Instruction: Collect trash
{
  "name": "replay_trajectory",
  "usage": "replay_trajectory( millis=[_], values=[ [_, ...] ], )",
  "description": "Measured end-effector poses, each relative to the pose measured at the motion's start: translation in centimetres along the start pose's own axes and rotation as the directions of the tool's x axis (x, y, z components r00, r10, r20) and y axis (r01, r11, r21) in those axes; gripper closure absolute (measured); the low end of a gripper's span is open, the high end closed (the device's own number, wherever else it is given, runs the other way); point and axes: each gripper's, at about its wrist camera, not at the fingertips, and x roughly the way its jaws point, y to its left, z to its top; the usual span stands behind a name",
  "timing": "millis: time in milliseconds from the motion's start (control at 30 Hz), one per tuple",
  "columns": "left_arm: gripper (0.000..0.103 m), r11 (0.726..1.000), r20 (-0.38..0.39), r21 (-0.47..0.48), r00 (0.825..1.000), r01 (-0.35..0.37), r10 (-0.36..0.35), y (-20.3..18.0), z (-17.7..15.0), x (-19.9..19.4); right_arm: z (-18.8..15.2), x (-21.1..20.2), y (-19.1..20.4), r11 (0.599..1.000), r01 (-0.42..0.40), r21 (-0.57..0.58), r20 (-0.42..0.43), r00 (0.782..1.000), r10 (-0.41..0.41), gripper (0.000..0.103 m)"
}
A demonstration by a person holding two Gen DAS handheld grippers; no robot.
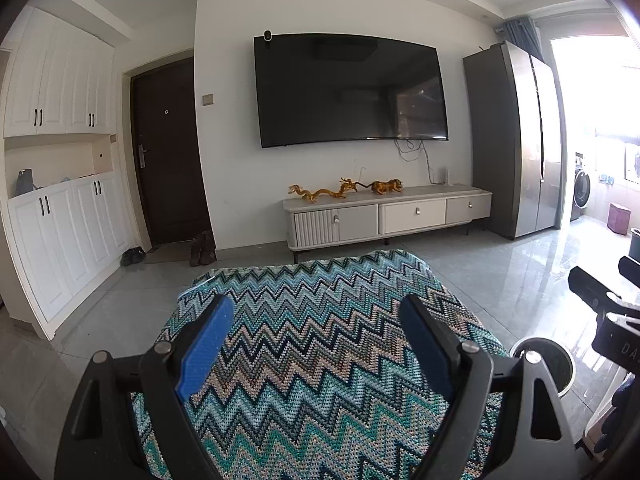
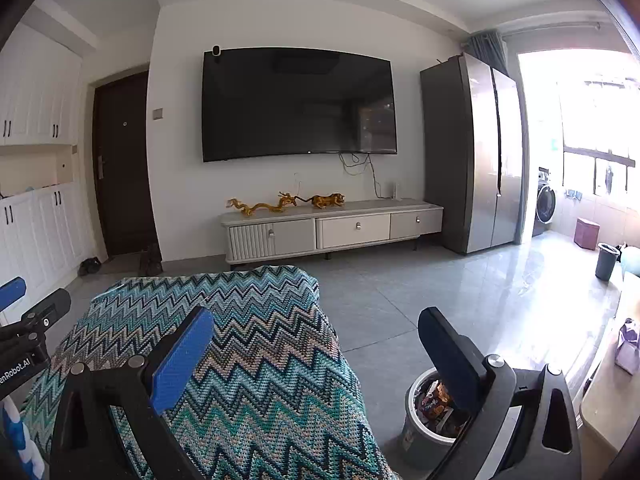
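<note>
Here, the trash-filled round grey plastic bin is seen nearest the spread, empty right gripper; the left gripper is likewise spread.

1. The zigzag blanket, draped over a raised block, fills the near middle under both claws.
2. Right of it, a trash bin full of wrappers stands on the floor, just beside the blanket's edge.
3. Bare floor runs from there to the far TV cabinet.
4. A tabletop edges the near right.
</note>
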Motion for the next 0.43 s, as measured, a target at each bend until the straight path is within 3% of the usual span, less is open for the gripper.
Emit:
replay_trajectory(
  millis=[433],
  values=[
    [0.018, 1.000, -0.009, 0.017, 1.000, 0.025, -0.025, -0.9, -0.2, 0.0, -0.1, -0.4, -1.6, 0.999, 0.019, 0.027, 0.000, 1.000, -0.019, 0.000]
  ],
)
